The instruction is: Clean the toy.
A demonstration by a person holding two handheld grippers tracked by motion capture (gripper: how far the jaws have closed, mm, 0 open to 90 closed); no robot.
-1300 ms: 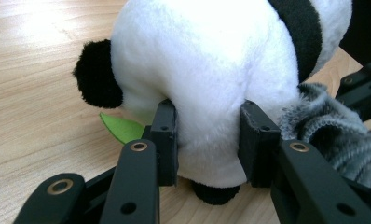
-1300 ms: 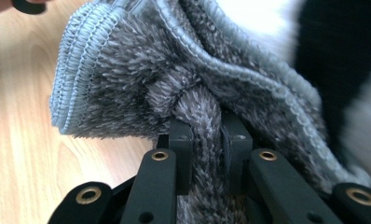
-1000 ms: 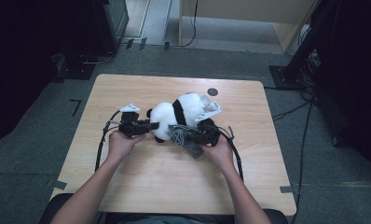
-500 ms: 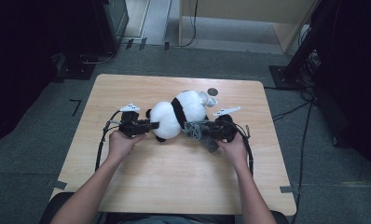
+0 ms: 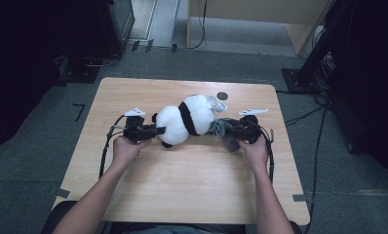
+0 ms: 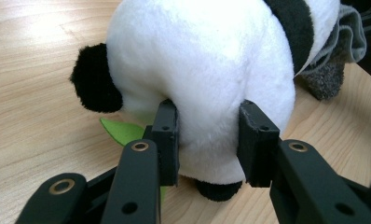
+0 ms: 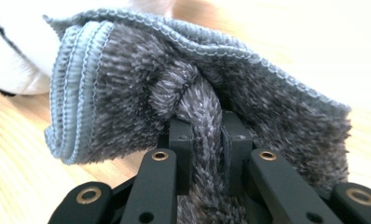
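A black-and-white plush panda [image 5: 184, 119] lies across the middle of the table. My left gripper [image 5: 155, 130] grips its white rear end from the left; in the left gripper view the panda [image 6: 202, 70] bulges between the pressed pads [image 6: 167, 135]. A grey fuzzy cloth [image 5: 221, 129] trails from the panda's right side, and my right gripper [image 5: 231, 131] is shut on it. In the right gripper view a twisted fold of the cloth [image 7: 197, 107] is pinched between the jaws. A green felt leaf [image 6: 123, 133] pokes out beneath the panda.
The light wooden table [image 5: 182, 195] has bare room toward the person. A small dark round disc [image 5: 223, 96] lies near the far edge. A white tag-like piece [image 5: 216, 103] sits by the panda's far end. Cables trail from both grippers.
My right gripper has moved to the right with the grey cloth, drawing it out from the panda. The panda has stretched out slightly. My left gripper has stayed in place.
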